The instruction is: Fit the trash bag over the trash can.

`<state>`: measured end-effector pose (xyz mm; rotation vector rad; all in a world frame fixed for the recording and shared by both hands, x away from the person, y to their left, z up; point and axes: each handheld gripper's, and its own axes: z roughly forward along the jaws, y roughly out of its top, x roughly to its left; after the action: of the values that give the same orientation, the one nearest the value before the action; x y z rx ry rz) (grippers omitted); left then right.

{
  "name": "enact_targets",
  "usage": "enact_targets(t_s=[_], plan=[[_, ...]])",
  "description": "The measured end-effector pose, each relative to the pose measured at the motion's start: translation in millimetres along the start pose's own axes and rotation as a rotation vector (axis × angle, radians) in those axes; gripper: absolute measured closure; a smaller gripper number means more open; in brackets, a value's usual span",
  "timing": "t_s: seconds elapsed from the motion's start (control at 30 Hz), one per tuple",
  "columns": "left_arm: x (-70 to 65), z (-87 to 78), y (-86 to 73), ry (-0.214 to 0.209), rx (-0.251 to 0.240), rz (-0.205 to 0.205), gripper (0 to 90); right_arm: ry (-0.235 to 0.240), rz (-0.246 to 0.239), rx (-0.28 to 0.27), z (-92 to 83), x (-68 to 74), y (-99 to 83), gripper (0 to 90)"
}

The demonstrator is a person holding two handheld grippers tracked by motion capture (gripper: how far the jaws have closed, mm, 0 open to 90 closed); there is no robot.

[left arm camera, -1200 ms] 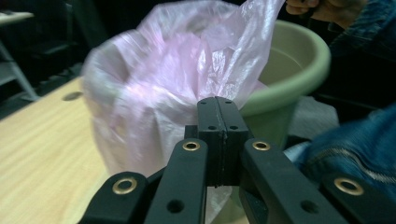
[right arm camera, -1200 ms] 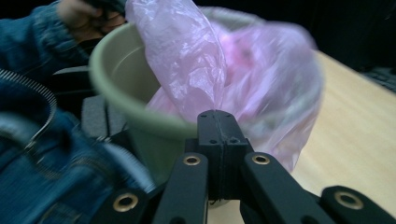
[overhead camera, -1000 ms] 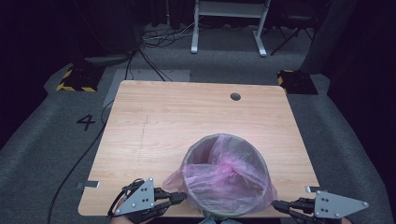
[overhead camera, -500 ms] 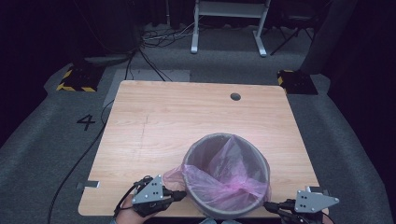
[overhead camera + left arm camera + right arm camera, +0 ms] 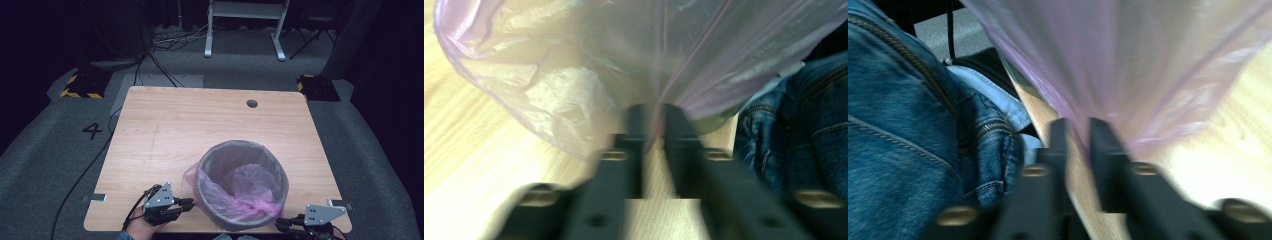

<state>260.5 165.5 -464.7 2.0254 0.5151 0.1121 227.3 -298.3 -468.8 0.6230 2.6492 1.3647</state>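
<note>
Both fingers' tips (image 5: 651,115) astride pink bag (image 5: 574,60) film.

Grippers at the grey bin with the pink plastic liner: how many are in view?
2. The left gripper is beside the grey bin, at its left; the right gripper is at its lower right, both by the pink plastic liner.

left gripper (image 5: 187,204): black, grey three-cornered plate (screwed) | right gripper (image 5: 280,225): same | blue jeans (image 5: 794,135)
</note>
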Motion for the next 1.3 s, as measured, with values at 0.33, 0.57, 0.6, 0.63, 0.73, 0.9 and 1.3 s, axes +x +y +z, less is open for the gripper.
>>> enact_targets(t_s=[0.33, 0.57, 0.6, 0.63, 0.73, 0.9, 1.3], plan=[[-16.3, -27.3, 23.0, 0.072, -0.215, -0.018, 29.6, -0.12, -0.001, -0.285, -58.4, -15.6, 28.0, 28.7], [-14.3, -13.5, 41.8, 0.035, -0.185, -0.018, 28.3, -0.117, 0.007, -0.236, -36.1, -44.0, 56.0, 30.9], [-17.7, -11.5, 43.1, 0.026, -0.177, -0.008, 29.3, -0.113, 0.007, -0.231, -31.7, -47.6, 59.6, 35.0], [-22.8, -9.8, 44.0, 0.016, -0.171, 0.001, 29.2, -0.111, 0.011, -0.22, -27.4, -50.8, 63.0, 43.4], [-31.8, -7.7, 44.3, -0.004, -0.165, 0.01, 27.7, -0.095, 0.013, -0.202, -17.3, -56.0, 70.5, 66.2], [-40.2, -0.8, 47.8, 0.05, -0.133, 0.059, 40.4, -0.095, 0.014, -0.185, -8.7, -56.1, 77.4, 83.5], [-18.4, -2.2, 55.9, 0.156, -0.137, 0.076, 89.8, -0.157, 0.087, -0.159, -10.2, -78.6, 72.6, 90.0]])
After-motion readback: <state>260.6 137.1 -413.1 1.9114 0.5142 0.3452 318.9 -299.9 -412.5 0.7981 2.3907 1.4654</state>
